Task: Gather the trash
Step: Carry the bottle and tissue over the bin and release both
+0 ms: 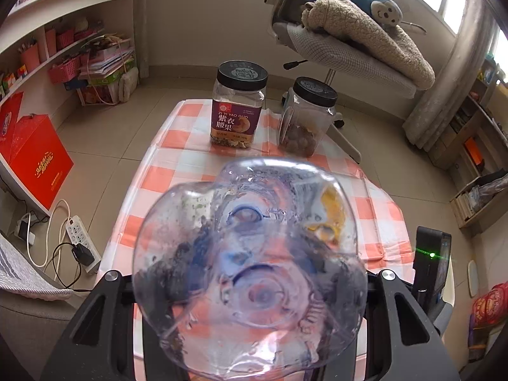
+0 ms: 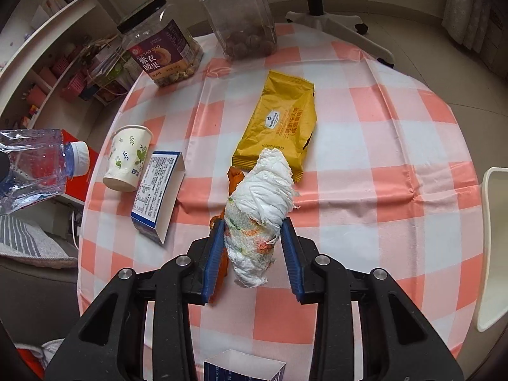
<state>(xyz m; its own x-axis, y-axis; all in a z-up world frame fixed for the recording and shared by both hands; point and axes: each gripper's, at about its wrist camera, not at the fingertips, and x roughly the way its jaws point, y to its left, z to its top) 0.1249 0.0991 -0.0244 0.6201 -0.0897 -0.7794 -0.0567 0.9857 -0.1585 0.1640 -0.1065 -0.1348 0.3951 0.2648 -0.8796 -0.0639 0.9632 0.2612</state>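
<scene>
My left gripper is shut on a clear plastic bottle [image 1: 250, 266], whose base fills the left wrist view and hides the fingertips. The same bottle, with its white cap, shows at the left edge of the right wrist view [image 2: 38, 168], beside the table. My right gripper [image 2: 252, 228] is shut on a crumpled white tissue wad [image 2: 258, 209] over the checkered table [image 2: 381, 146]. An orange peel [image 2: 235, 176] lies under the wad. A yellow snack packet [image 2: 279, 123], a paper cup [image 2: 127, 158] on its side and a blue-white carton [image 2: 158, 190] lie on the cloth.
Two black-lidded jars stand at the table's far edge, one purple-labelled [image 2: 158, 50] [image 1: 236, 108], one clear with nuts [image 2: 244, 22] [image 1: 304, 117]. A small blue box [image 2: 244, 366] lies at the near edge. A white chair [image 2: 492, 247] is at the right; a power strip [image 1: 79, 241] lies on the floor.
</scene>
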